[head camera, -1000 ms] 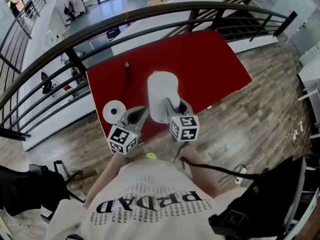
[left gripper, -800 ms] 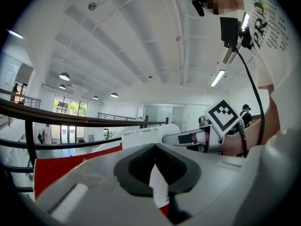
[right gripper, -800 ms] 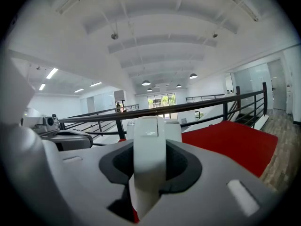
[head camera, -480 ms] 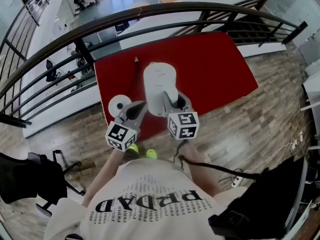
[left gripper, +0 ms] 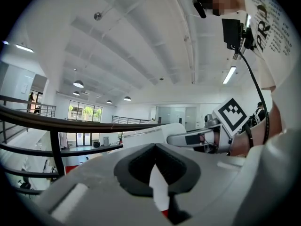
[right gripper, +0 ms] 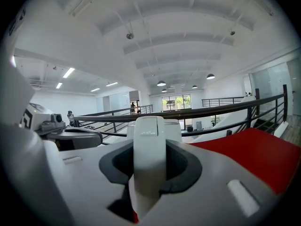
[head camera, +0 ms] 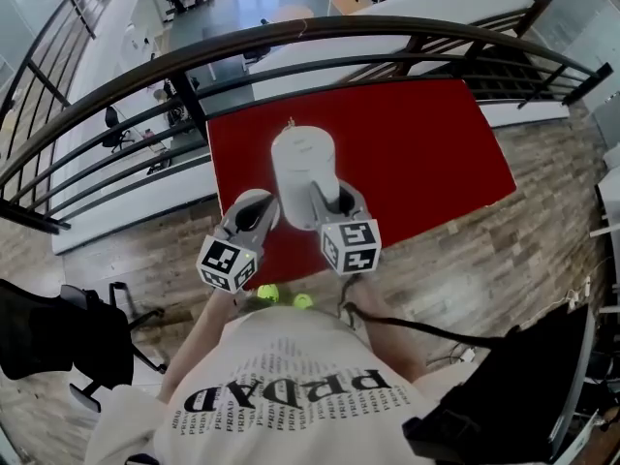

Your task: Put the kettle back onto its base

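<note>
The white kettle (head camera: 303, 163) hangs above the red table (head camera: 426, 143), its lid up. My right gripper (head camera: 334, 201) is shut on its white handle (right gripper: 149, 149), which fills the gap between the jaws in the right gripper view, with the kettle body (right gripper: 174, 128) just beyond. My left gripper (head camera: 260, 201) sits close to the kettle's left side with its jaws together and nothing in them. In the left gripper view the kettle (left gripper: 155, 133) and the right gripper (left gripper: 197, 138) lie just ahead. The round white base is hidden in the head view, under the left gripper.
A dark metal railing (head camera: 387, 29) curves along the table's far side, with an open drop to a lower floor behind it. A small dark item (head camera: 291, 122) stands near the table's far edge. Wooden floor (head camera: 504, 250) surrounds the table.
Both grippers and the kettle have moved forward over the table and risen a little. The left gripper now covers the white base, which earlier showed to its left.
</note>
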The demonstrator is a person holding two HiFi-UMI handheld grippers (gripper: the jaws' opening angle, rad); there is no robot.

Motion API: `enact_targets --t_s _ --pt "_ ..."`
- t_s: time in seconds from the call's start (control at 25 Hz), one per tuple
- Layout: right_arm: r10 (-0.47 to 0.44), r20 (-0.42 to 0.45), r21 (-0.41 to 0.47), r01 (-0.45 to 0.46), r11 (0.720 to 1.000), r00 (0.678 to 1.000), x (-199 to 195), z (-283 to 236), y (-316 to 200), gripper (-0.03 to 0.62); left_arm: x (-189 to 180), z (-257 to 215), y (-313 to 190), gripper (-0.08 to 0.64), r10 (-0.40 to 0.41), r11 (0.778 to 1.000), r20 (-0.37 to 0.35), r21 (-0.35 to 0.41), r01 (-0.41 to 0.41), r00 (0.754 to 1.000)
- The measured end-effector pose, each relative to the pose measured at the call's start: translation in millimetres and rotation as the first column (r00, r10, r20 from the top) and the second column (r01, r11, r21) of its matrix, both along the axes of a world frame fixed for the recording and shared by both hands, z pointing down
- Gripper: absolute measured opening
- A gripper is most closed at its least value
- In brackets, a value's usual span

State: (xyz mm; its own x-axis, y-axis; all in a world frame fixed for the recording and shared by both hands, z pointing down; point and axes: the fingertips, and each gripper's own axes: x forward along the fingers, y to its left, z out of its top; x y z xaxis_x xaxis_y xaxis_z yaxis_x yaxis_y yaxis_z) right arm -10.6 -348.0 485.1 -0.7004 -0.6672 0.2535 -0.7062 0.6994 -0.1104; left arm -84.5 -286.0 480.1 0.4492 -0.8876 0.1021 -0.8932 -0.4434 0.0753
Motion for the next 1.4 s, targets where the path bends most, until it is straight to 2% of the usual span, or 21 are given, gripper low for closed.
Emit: enact_targets --t_s 0.24,0.6,1.0,1.4 --pt "-0.064 0.011 -0.007 0.064 0.998 0.998 -46.8 -0.6 5.7 0.126 -52.9 -4.6 5.0 0.006 -0.075 0.997 0.006 -0.003 0.075 0.997" --pt "-0.117 0.028 0.000 0.117 0.993 0.993 -106.9 3.2 9.6 0.126 -111.5 0.8 20.1 0.006 -0.141 0.990 -0.005 -0.016 0.141 0.990" --pt "-0.149 0.035 -0.019 0.149 0.989 0.988 -138.7 24.4 22.9 0.127 -138.6 6.3 30.5 0.006 -0.152 0.988 -0.008 -0.024 0.152 0.988" --pt "-0.137 0.049 0.030 0.135 0.990 0.989 -145.6 35.5 35.2 0.127 -143.3 11.7 27.4 0.006 -0.109 0.994 -0.013 -0.025 0.108 0.994"
